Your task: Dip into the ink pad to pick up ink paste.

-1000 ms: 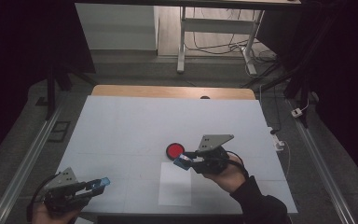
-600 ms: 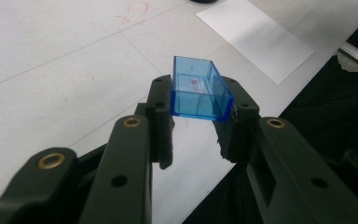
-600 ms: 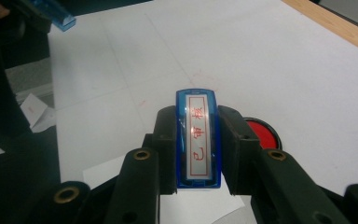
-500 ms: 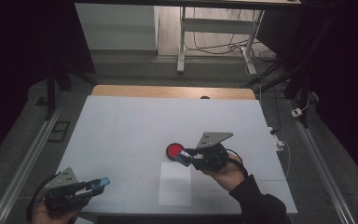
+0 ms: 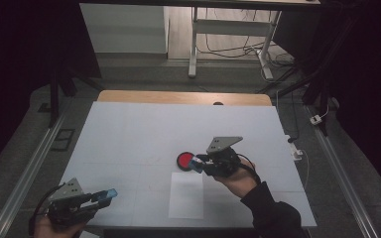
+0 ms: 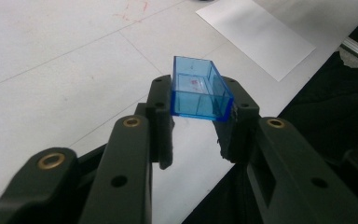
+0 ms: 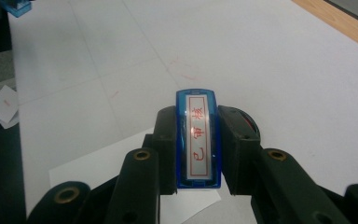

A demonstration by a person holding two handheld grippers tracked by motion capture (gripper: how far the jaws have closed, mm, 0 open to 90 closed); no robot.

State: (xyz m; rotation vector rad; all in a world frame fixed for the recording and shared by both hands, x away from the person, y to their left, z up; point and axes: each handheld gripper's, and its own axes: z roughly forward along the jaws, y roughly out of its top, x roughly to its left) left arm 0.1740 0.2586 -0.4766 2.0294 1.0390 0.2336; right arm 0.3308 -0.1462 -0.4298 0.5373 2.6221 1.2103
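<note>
My left gripper (image 5: pixel 105 196) is near the table's front left corner, shut on a clear blue box-shaped cap (image 5: pixel 107 193). In the left gripper view the cap (image 6: pixel 198 88) sits open side up between the fingertips of that gripper (image 6: pixel 196 119). My right gripper (image 5: pixel 197 162) is right of centre, shut on a blue stamp (image 7: pixel 199 140) whose white label bears red characters. A round red ink pad (image 5: pixel 184 159) lies on the table just left of those tips. In the right gripper view the pad (image 7: pixel 248 122) is mostly hidden behind a jaw.
A white sheet of paper (image 5: pixel 187 195) lies on the white table cover (image 5: pixel 139 129) below the right gripper. A wooden strip (image 5: pixel 178 97) runs along the far edge. Metal rails (image 5: pixel 25 173) flank the table, and cables (image 5: pixel 297 148) hang at the right.
The right gripper with the stamp has edged slightly farther from me, off the paper's top edge toward the red pad. The left gripper has stayed where it was.
</note>
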